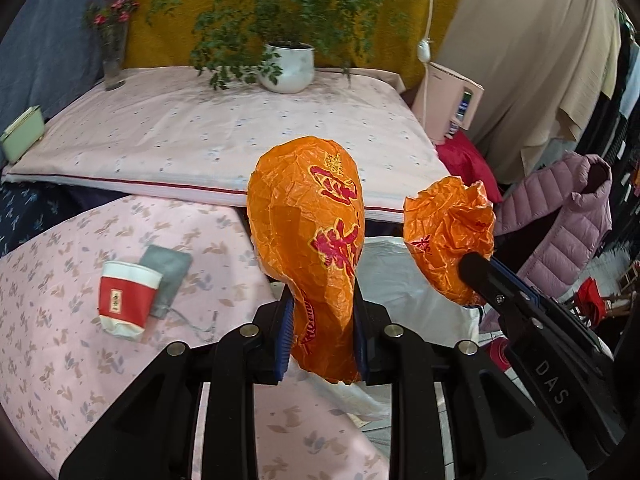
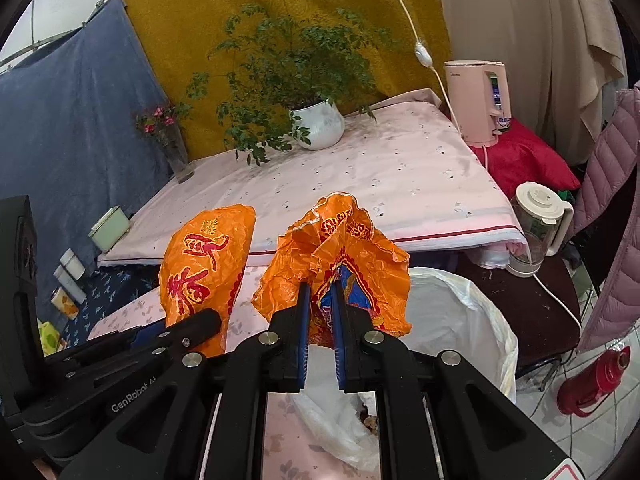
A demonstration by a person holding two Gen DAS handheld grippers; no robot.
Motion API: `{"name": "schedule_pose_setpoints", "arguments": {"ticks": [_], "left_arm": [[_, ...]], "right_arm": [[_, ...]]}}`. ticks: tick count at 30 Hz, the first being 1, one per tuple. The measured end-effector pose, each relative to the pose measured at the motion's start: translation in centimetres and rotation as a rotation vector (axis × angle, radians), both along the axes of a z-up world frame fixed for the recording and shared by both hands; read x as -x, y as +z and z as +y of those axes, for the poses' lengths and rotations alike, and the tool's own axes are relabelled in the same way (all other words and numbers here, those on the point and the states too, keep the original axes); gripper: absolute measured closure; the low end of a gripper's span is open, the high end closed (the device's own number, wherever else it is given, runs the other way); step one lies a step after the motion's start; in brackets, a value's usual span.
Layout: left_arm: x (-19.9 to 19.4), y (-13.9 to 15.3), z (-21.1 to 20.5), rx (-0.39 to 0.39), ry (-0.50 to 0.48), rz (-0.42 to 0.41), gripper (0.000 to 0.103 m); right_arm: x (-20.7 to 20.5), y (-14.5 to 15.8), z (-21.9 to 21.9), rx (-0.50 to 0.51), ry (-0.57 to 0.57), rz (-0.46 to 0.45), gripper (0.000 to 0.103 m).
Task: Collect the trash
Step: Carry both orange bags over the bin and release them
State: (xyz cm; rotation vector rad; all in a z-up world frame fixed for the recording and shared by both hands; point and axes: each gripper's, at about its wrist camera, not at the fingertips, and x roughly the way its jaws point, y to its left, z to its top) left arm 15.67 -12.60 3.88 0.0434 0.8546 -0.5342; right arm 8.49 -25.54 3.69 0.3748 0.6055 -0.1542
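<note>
Two orange wrappers with red lettering are up in the air, one in each tool. The left gripper (image 1: 320, 332) is clenched on the long orange wrapper (image 1: 308, 224), which stands up puffed above the pads. The right gripper (image 2: 322, 320) is clenched on the crumpled orange wrapper (image 2: 340, 252), its blue inner print pinched between the pads. In the left wrist view the crumpled one sits at 3 o'clock of the long one, close but apart.

One paper cup (image 1: 124, 300), red-banded, lies on its side on the floral cloth at 9 o'clock of the left gripper, overlapping one grey pouch (image 1: 168, 276); only the left wrist view shows these. One potted plant (image 1: 286, 66), one vase of red flowers (image 1: 112, 40) and one pale green box (image 1: 22, 132) stand on the pink mattress (image 1: 224, 136).

Only the right wrist view shows the open mouth of the white-lined bin (image 2: 452, 320) at 5 o'clock below the crumpled wrapper, one glass kettle (image 2: 536, 228), one red thermos (image 2: 592, 380) and three tins (image 2: 68, 280) at 9 o'clock. The pink water dispenser (image 2: 478, 100) appears in both views.

The bin's contents are mostly hidden behind the gripper, and its lower part is cut off.
</note>
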Motion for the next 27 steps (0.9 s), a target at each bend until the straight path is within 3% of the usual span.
{"name": "schedule_pose_setpoints", "arguments": {"ticks": [9,10,11,13,14,17,27], "left_arm": [[0.5,-0.9,-3.5,-0.015,-0.067,0.015,0.074],[0.6,-1.0,-3.7,-0.020,-0.066,0.018,0.070],[0.6,-1.0,-3.8,-0.023,-0.061,0.022,0.060],[0.4,-1.0,-3.7,-0.016,-0.035,0.026,0.045],[0.4,-1.0,-3.6,-0.013,-0.024,0.022,0.042],[0.1,-1.0,-3.4,-0.020,-0.010,0.025,0.042],[-0.3,-1.0,-2.3,-0.017,0.021,0.029,0.042]], "right_arm": [[1.1,-0.7,-3.2,-0.015,-0.061,0.005,0.093],[1.2,-0.8,-3.4,-0.017,-0.066,0.007,0.093],[1.2,-0.9,-3.6,-0.020,-0.071,0.007,0.092],[1.3,-0.9,-4.0,-0.022,-0.090,0.008,0.085],[1.4,-1.0,-4.2,-0.023,-0.106,0.003,0.081],[1.6,-0.9,-4.6,-0.037,-0.126,-0.005,0.069],[1.3,-0.8,-4.0,-0.032,-0.108,0.000,0.064]]}}
